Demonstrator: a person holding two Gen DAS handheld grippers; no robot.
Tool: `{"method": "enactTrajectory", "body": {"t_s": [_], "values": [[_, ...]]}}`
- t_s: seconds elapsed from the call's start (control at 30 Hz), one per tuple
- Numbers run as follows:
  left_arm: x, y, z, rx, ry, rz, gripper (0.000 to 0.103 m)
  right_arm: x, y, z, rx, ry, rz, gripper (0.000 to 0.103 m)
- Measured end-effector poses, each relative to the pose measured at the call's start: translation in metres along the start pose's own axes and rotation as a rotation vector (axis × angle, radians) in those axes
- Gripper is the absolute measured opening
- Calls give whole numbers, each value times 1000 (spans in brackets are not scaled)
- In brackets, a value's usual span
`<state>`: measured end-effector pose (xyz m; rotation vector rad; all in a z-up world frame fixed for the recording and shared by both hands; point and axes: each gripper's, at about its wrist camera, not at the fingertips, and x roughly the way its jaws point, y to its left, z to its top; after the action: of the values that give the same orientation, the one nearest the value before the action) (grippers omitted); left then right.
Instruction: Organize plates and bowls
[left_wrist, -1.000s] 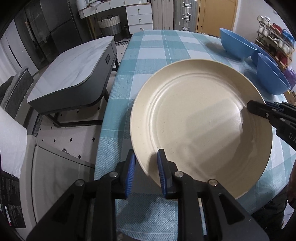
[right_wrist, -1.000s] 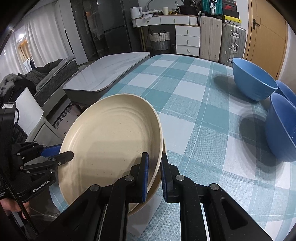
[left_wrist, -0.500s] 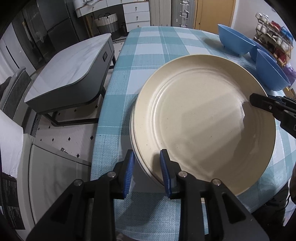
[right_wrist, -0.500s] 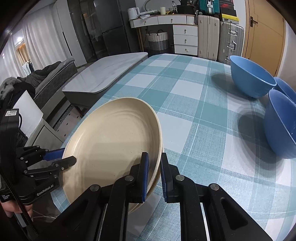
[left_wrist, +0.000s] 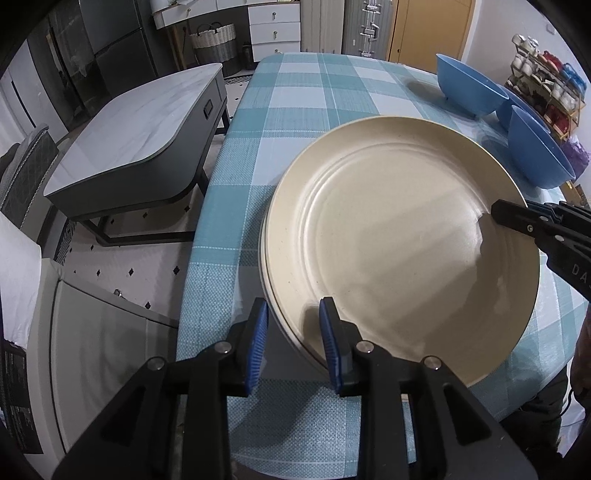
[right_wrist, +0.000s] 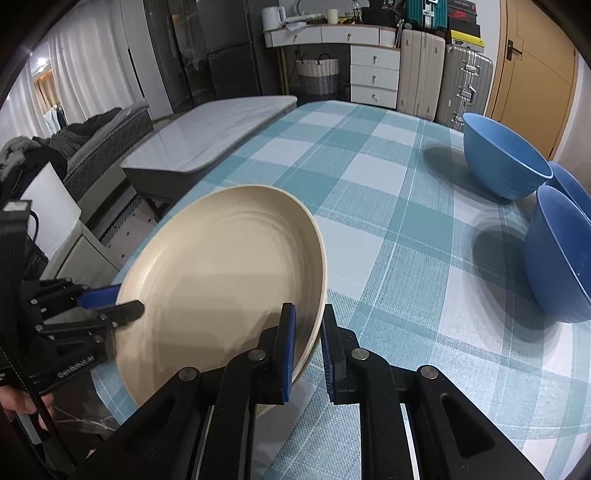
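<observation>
While the right gripper (right_wrist: 308, 345) pinched the round cream plate (left_wrist: 399, 240) at its 3 o'clock rim atop a second plate (left_wrist: 266, 280), the left gripper (left_wrist: 291, 341) stood spread around the 7 o'clock rim; next, the right release seemed due.

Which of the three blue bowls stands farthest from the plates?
The far bowl, standing alone up the table; the other two sit together, closer to the cream plates.
</observation>
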<state>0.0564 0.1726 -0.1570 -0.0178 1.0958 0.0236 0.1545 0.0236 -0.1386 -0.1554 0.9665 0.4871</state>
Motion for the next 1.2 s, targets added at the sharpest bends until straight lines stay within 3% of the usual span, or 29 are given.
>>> {"method": "enactTrajectory", "body": {"t_s": [0.63,0.8,1.2], "values": [[-4,3,-3,-38,-14,-6,27,4,22,0,-191,49,-104,16],[-4,8,-1,-87,-17,-10,30,7,28,-2,-211,54,-105,16],[-6,10,-3,-88,-25,-29,30,16,29,0,-243,85,-109,19]]}}
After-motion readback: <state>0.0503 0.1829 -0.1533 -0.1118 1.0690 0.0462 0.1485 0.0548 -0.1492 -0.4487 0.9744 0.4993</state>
